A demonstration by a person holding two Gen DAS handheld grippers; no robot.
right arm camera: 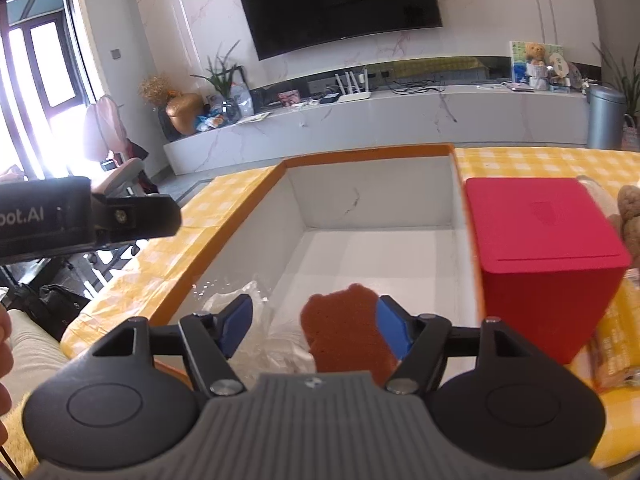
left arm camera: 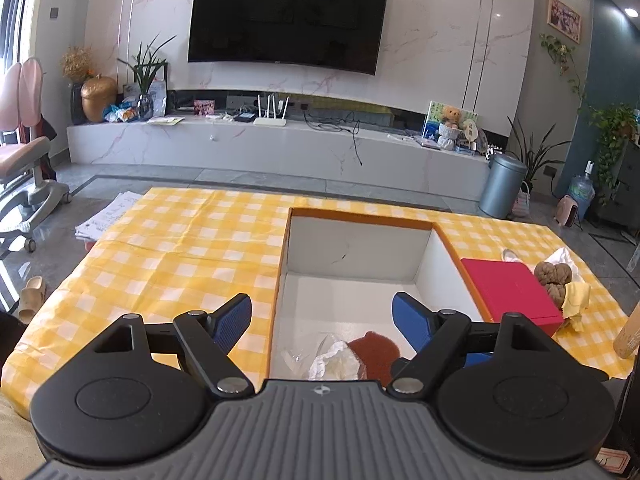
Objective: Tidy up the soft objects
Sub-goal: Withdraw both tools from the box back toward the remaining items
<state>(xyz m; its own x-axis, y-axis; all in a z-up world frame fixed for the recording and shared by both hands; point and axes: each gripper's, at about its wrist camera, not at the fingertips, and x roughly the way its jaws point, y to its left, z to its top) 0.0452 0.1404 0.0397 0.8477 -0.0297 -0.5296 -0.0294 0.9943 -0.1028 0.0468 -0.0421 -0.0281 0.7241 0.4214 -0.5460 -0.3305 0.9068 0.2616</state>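
Observation:
An open white box with an orange rim point(left arm camera: 362, 214) point(right arm camera: 362, 153) stands on the yellow checked tablecloth. Inside it lie a reddish-brown bear-shaped sponge point(left arm camera: 374, 352) point(right arm camera: 346, 330) and crumpled clear plastic wrap point(left arm camera: 334, 362) point(right arm camera: 244, 294). My left gripper point(left arm camera: 322, 318) is open over the box's near left rim, above these items. My right gripper point(right arm camera: 314, 326) is open over the box's near end; the sponge rests against its right finger point(right arm camera: 394, 330), the left finger stands apart. A brown plush toy point(left arm camera: 554, 278) point(right arm camera: 630, 216) lies right of the red box.
A red box point(left arm camera: 512, 292) point(right arm camera: 540, 240) stands against the white box's right side. A yellow cloth point(left arm camera: 576, 300) and white paper lie by the plush. A packaged item point(right arm camera: 618, 344) lies at the right. The left gripper's body point(right arm camera: 80, 216) shows at left.

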